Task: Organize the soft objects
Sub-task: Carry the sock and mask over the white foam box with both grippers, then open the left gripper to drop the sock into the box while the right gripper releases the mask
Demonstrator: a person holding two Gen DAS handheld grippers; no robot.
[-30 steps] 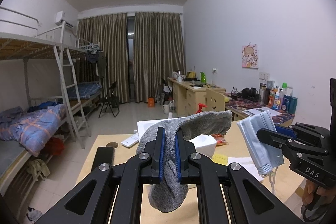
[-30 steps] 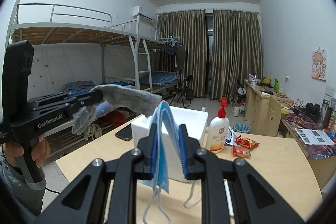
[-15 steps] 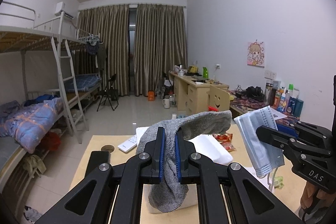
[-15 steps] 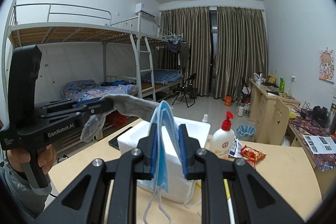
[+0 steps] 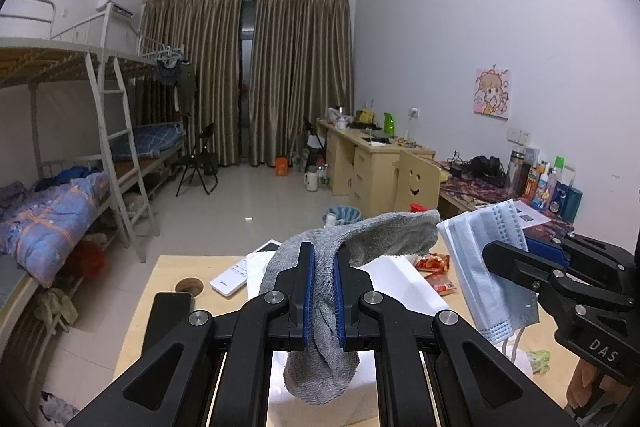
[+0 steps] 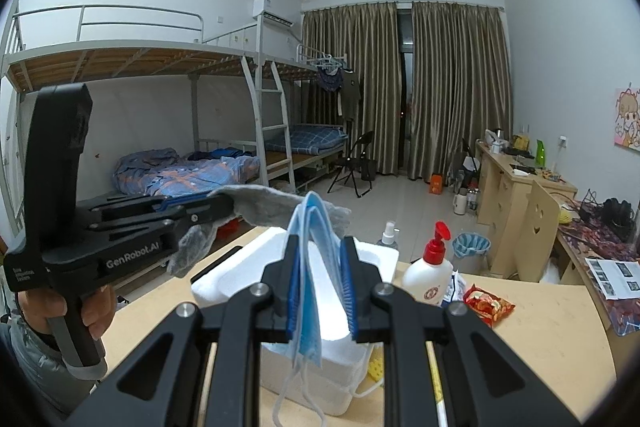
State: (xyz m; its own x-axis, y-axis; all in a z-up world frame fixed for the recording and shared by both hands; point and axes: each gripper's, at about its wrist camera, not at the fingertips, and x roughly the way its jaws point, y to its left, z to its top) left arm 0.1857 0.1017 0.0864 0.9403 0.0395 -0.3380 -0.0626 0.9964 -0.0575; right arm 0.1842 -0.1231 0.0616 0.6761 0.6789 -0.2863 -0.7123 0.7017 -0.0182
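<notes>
Left gripper (image 5: 320,291) "GenRobot.AI" clamps grey sock (image 5: 360,239) | right gripper (image 6: 320,283) "DAS" clamps mask (image 6: 310,227)

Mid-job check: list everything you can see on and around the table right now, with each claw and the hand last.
sock: 1, grey, clamped in the left claw, drooping above the foam box
face mask: 1, light blue, clamped in the right claw, ear loops dangling
foam box: 1, white, open, on the table under both claws
lotion bottle: 1, white with red pump, right of the box
snack packet: 1, red, right of the bottle
remote: 1, white, far left table edge
phone: 1, black, left table edge
table: 1, light wood
left claw: shut on the sock
right claw: shut on the mask
hand: 1, gripping the left claw's handle
</notes>
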